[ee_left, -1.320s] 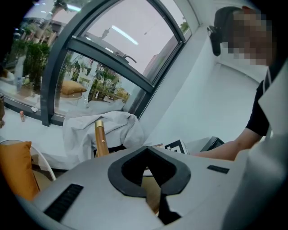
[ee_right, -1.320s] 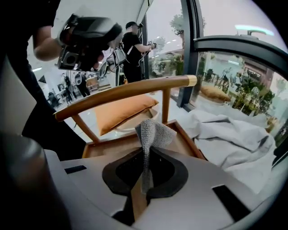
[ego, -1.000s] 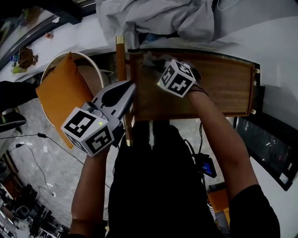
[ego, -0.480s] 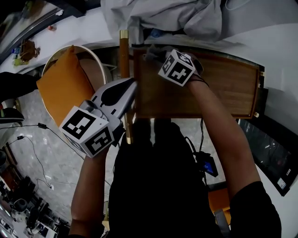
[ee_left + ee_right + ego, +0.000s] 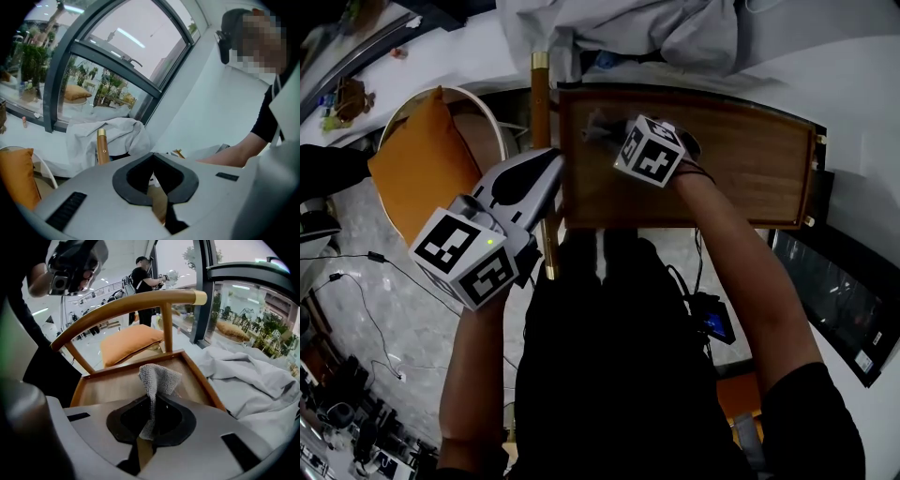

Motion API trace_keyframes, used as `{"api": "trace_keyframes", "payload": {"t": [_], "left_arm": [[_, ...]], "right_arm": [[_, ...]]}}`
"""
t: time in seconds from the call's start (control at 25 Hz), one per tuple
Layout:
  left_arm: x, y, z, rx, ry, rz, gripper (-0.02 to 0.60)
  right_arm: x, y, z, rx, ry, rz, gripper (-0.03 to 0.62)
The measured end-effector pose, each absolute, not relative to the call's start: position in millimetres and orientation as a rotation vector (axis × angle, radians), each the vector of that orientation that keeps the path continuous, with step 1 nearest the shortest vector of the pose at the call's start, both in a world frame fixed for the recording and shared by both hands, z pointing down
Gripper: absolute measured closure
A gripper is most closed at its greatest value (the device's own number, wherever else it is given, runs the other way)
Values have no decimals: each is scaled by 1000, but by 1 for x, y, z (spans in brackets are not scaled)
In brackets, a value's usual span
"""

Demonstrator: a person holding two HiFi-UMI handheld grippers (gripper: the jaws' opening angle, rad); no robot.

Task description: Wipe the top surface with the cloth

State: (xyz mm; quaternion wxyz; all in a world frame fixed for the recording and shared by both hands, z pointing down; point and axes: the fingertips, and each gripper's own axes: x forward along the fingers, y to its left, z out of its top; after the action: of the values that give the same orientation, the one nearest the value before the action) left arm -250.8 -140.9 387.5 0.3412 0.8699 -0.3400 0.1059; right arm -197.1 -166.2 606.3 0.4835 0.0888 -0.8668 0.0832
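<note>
While my right gripper (image 5: 149,420) pinches the grey woven cloth (image 5: 158,375) over the brown wooden tabletop (image 5: 110,389), my left gripper (image 5: 157,180), jaws together and empty, hangs at its 9 o'clock.

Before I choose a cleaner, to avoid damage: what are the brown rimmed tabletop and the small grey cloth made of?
Brown rimmed tabletop: likely wood, visible grain, smooth satin finish. Small grey cloth: soft textile, possibly microfibre; nubbly weave, drapes limply.

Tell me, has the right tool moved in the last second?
Yes, slightly: the right tool, shut on the cloth, drew back from the wooden top's far rim toward the person.
</note>
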Motion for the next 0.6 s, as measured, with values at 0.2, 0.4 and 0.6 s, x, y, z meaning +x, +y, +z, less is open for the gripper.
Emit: {"api": "trace_keyframes", "payload": {"t": [0.2,0.4,0.6], "left_arm": [[-250,-143,386,2269,-886,271,569],[-250,-144,386,2274,-871,271,569],[-243,-142,384,2284,-848,276,569]], "right_arm": [[-193,-109,611,132,-2117,255,557],[-190,-66,615,68,-2105,303,557],[-189,-36,618,8,-2084,327,557]]}}
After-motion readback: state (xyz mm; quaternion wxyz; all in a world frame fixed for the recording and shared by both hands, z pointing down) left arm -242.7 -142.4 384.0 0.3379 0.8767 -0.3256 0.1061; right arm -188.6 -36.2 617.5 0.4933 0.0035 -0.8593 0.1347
